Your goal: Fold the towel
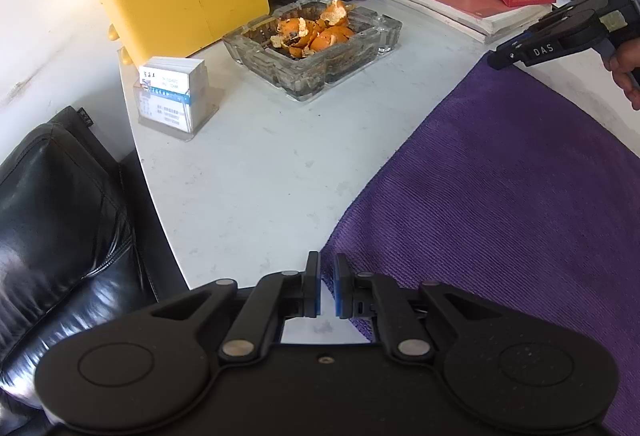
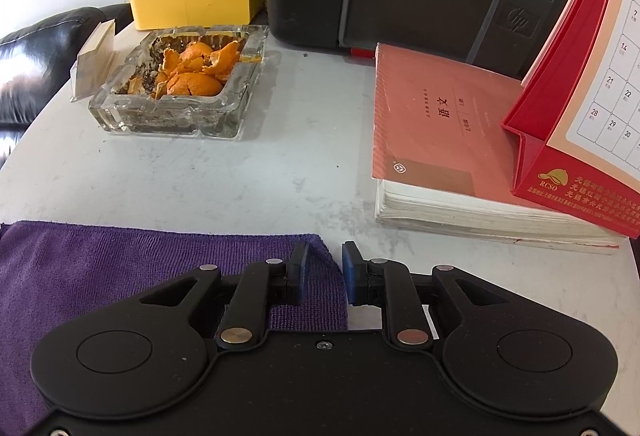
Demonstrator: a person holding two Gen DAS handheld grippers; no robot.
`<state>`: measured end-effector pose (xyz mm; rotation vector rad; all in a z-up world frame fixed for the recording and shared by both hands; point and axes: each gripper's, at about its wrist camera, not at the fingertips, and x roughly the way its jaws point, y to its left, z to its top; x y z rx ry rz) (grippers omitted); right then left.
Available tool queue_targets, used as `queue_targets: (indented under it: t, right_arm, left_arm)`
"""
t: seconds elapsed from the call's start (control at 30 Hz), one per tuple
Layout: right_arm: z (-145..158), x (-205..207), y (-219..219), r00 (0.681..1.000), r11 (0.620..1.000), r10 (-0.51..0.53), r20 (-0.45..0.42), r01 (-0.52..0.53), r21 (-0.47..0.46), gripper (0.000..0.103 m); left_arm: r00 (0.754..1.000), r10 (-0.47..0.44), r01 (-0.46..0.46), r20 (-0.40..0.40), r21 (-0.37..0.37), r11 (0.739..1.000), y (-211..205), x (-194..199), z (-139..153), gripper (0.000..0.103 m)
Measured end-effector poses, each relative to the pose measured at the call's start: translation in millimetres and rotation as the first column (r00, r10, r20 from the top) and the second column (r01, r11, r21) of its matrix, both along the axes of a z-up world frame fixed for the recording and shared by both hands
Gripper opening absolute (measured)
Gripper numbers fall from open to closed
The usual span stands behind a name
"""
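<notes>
The towel (image 1: 500, 203) is seen spread flat and purple on the pale table (image 1: 248, 163), in a single layer as far as can be judged, so no fold appears to have been made yet; going left to right, a black leather seat (image 1: 60, 215) is found beside the table, then a card holder (image 1: 172, 95), a glass ashtray (image 1: 312, 47) filled with orange peel, a stack of books (image 2: 440, 139) and a red desk calendar (image 2: 580, 95). The left gripper (image 1: 327, 286) is held at one corner of the towel, its fingers nearly clenched with a thin gap showing; whether the cloth edge is pinched cannot be told. The right gripper (image 2: 325, 274) is placed at the opposite corner; its fingers stand slightly apart with the corner between them, not visibly pressed. Both corners seem to be lined up for lifting; the whole fold is judged still to be done.
</notes>
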<state>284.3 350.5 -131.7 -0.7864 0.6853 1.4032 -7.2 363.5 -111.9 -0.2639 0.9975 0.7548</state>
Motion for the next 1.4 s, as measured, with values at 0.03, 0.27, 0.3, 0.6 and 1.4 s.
queue_targets:
  t: [0.03,0.27,0.3,0.6,1.4]
  right_arm:
    - [0,0,0,1.0,1.0,0.0,-0.001,0.0,0.0,0.017]
    - [0,1,0,1.0,1.0,-0.002,-0.002,0.002,0.0,0.018]
    - [0,1,1,1.0,1.0,-0.002,-0.001,0.002,0.0,0.019]
    - [0,0,1,1.0,1.0,-0.002,0.003,0.002,0.0,0.02]
    - [4,-1,-6,0.999,0.999,0.026,0.035,-0.027,0.02,0.02]
  left_arm:
    - [1.0,-0.001,0.001,-0.003,0.004,1.0,0,0,0,0.008]
    - [1.0,-0.004,0.004,-0.016,0.026,1.0,0,0,-1,0.014]
    - [1.0,-0.006,0.006,-0.017,0.027,1.0,0,1,-1,0.014]
    - [1.0,-0.007,0.008,-0.012,0.022,1.0,0,1,0,0.013]
    - [0.994,-0.062,0.063,0.086,-0.014,0.998,-14,5,9,0.0]
